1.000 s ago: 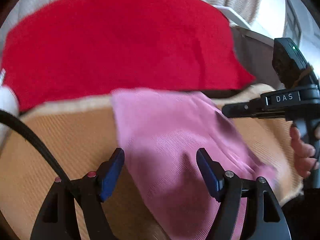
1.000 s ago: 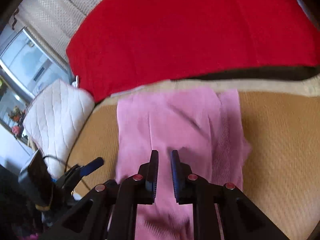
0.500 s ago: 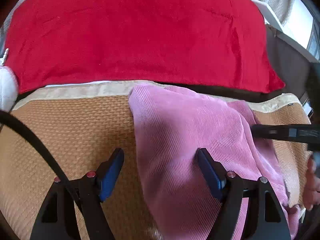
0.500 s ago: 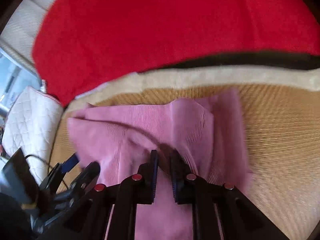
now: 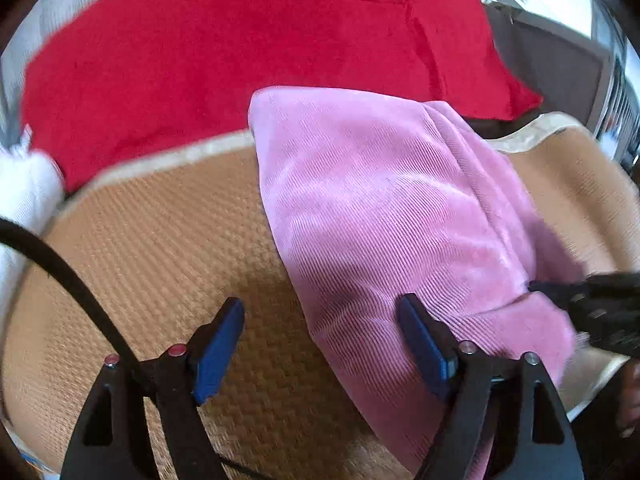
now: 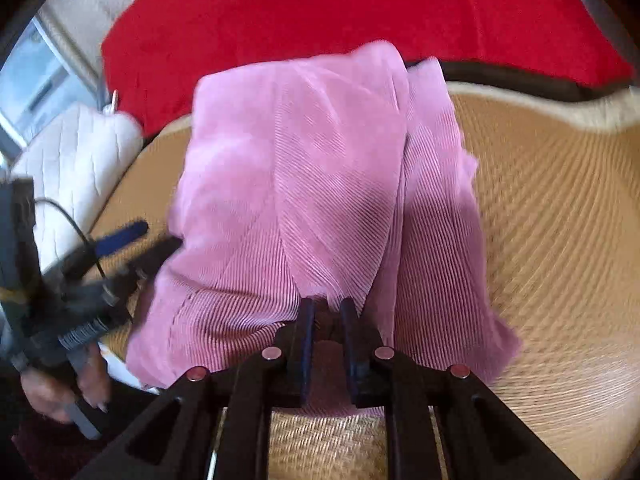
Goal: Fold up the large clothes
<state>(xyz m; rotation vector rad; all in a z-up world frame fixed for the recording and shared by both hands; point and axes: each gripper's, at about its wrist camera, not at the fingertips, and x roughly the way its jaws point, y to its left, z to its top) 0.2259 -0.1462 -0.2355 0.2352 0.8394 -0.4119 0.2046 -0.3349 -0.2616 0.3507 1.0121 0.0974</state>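
Two hand-held grippers: left hand-held gripper (image 5: 320, 336) spread wide, clasping nothing; right hand-held gripper (image 6: 327, 312) pinching fabric.
Garment: ribbed pink corduroy-like cloth (image 5: 380, 208), folded, lumpy.
Surface: woven tan mat (image 5: 160, 240).
Behind: plush red blanket (image 5: 240, 48).

The pink garment (image 5: 384, 216) runs off the near edge in the left wrist view, its near end unseen. The right gripper (image 5: 592, 312) there is a blurred dark shape, cut off at right.
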